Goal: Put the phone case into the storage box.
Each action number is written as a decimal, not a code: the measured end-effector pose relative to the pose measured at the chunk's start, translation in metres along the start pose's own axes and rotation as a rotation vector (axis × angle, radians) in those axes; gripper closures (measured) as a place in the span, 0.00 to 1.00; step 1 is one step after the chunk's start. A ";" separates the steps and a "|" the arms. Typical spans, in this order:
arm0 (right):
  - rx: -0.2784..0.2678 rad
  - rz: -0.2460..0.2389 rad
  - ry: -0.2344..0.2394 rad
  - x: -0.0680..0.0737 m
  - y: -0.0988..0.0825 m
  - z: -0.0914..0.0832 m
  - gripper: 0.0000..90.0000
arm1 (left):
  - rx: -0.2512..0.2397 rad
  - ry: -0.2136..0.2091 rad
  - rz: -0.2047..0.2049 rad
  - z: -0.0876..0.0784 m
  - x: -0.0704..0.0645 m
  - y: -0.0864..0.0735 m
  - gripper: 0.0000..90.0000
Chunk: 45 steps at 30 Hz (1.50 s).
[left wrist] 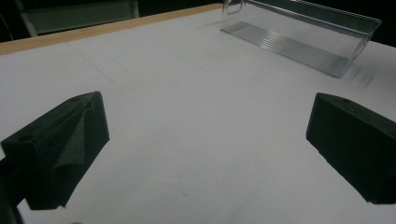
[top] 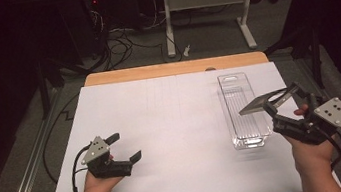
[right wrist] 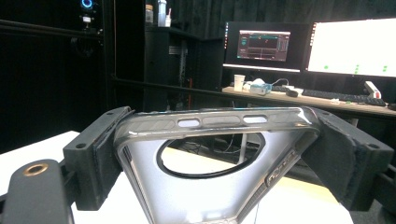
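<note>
High view shows me the right gripper [top: 266, 103] on the right side, pinching a phone case [top: 256, 104] and holding it up over the near end of the clear tray [top: 245, 116]. On the left, near me, my left gripper [top: 124, 147] has its jaws spread wide above the white sheet [top: 172, 126].

Lab or recording workspace indicated. Worktop [top: 175, 68] of pale wood covered by white sheet [top: 165, 142], taken as landmark. Beyond worktop's far edge: grey floor, tangled cables [top: 120, 42], white desk frame [top: 205, 0]. Dark rack with small red light [top: 94, 1] seen behind worktop's far left corner. Metal rails [top: 27, 166] run along worktop's sides. In right gripper view, past worktop: two lit monitors [right wrist: 261, 44], keyboard [right wrist: 345, 95], paper cup [right wrist: 239, 82] on long desk; black shelving [right wrist: 159, 51] beside it. Surroundings kept dark.
</note>
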State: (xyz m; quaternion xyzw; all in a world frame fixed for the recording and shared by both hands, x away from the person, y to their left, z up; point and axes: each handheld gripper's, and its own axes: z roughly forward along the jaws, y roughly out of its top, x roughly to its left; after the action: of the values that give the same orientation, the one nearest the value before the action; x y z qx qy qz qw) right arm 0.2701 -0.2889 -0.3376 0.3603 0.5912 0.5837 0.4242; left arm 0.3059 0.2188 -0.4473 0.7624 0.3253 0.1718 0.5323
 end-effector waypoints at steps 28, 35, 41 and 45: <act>0.136 -0.026 -0.154 0.013 0.005 0.093 0.15 | -0.024 -0.007 -0.010 -0.002 0.002 0.002 0.00; 0.168 -0.021 -0.184 0.011 0.001 0.111 0.15 | -0.027 0.002 -0.003 -0.003 0.002 0.003 0.00; 0.207 -0.021 -0.219 0.010 -0.006 0.126 0.15 | -0.039 0.005 -0.017 -0.005 0.004 0.003 0.00; 0.224 -0.011 -0.232 0.010 -0.010 0.134 0.15 | -0.040 0.001 -0.012 -0.006 0.003 0.003 0.00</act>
State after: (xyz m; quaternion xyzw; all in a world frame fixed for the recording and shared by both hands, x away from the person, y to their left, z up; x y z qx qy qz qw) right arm 0.3908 -0.2292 -0.3423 0.4674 0.6015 0.4661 0.4500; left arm 0.3059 0.2244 -0.4427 0.7496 0.3265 0.1757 0.5483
